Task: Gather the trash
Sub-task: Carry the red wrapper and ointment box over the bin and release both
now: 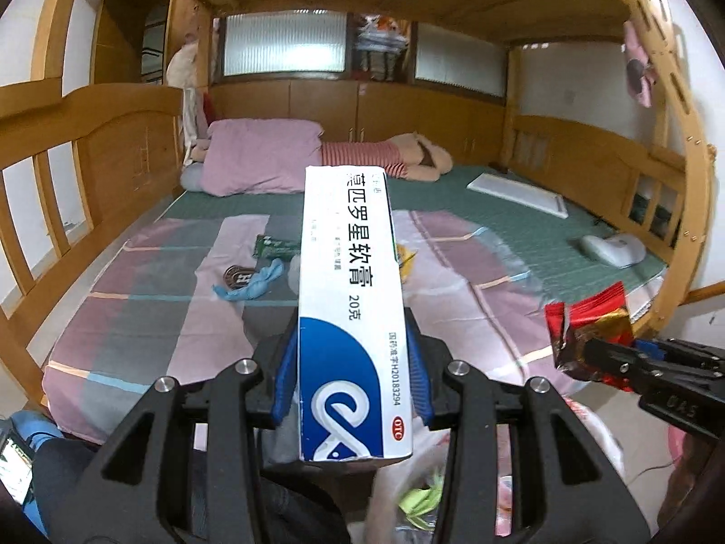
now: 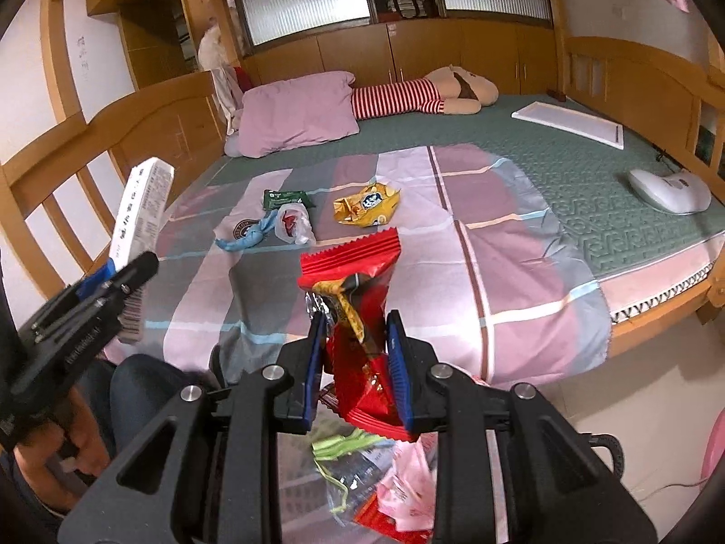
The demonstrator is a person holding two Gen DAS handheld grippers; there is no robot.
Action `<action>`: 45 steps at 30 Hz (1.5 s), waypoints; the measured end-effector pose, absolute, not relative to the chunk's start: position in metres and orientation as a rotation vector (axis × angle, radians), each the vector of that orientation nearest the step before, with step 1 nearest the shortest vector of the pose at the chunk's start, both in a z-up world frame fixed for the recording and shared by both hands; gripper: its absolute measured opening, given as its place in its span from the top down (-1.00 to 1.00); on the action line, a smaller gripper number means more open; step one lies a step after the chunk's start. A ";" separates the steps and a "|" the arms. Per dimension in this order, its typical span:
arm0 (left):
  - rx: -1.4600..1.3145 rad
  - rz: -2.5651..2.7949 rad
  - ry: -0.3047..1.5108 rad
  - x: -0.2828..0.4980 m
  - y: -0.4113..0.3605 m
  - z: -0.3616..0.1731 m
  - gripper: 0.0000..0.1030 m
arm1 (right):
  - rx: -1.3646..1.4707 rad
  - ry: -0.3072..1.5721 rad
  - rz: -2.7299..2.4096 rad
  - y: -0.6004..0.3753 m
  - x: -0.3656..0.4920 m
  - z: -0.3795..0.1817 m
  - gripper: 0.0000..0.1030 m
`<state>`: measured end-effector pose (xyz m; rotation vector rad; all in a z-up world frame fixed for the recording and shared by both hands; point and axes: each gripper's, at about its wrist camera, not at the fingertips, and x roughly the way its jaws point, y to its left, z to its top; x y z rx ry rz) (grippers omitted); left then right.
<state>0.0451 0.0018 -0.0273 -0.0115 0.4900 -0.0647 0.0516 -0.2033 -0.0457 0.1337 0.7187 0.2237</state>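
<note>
White ointment box point(image 1: 349, 299) in left gripper point(image 1: 351, 362), red wrapper point(image 2: 358, 313) in right gripper point(image 2: 358, 353)

wooden bunk bed frame point(image 2: 149, 104) | frosted windows point(image 2: 303, 0) | white walls point(image 2: 27, 77) | pale tiled floor point(image 2: 657, 381)

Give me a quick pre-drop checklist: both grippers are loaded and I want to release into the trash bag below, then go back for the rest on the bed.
1. Left gripper grip on the ointment box: ok, box clamped between the blue pads.
2. Right gripper grip on the red snack wrapper: ok, pinched at its lower half.
3. Trash bag under the right gripper: ok, bag with litter shows directly below.
4. Bag under the left gripper: cannot tell, the box hides most of it.
5. Clearance between grippers: ok, they are apart.
6. Trash left on the bed: not ok, yellow wrapper, green packet, clear bag and blue rag remain.
</note>
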 end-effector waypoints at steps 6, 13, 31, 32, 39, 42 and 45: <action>0.008 -0.086 0.486 0.038 -0.009 -0.025 0.19 | 0.123 0.780 0.236 -0.216 0.038 -0.055 0.46; 0.024 -0.104 0.514 0.039 -0.014 -0.032 0.19 | 0.096 0.859 0.221 -0.219 0.038 -0.079 0.46; 0.067 -0.291 0.737 0.056 -0.030 -0.080 0.19 | 0.149 0.766 0.121 -0.244 0.027 -0.061 -0.21; 0.084 -0.332 0.767 0.056 -0.036 -0.087 0.19 | 0.181 0.746 0.101 -0.251 0.027 -0.058 -0.22; 0.231 -0.663 0.930 0.042 -0.084 -0.132 -0.28 | 0.317 0.692 -0.004 -0.279 0.030 -0.053 -0.29; 0.248 -0.642 0.929 0.044 -0.082 -0.137 -0.67 | 0.348 0.691 -0.003 -0.282 0.037 -0.053 -0.38; 0.188 -0.625 0.940 0.058 -0.068 -0.137 -0.75 | 0.348 0.697 0.001 -0.278 0.047 -0.054 -0.42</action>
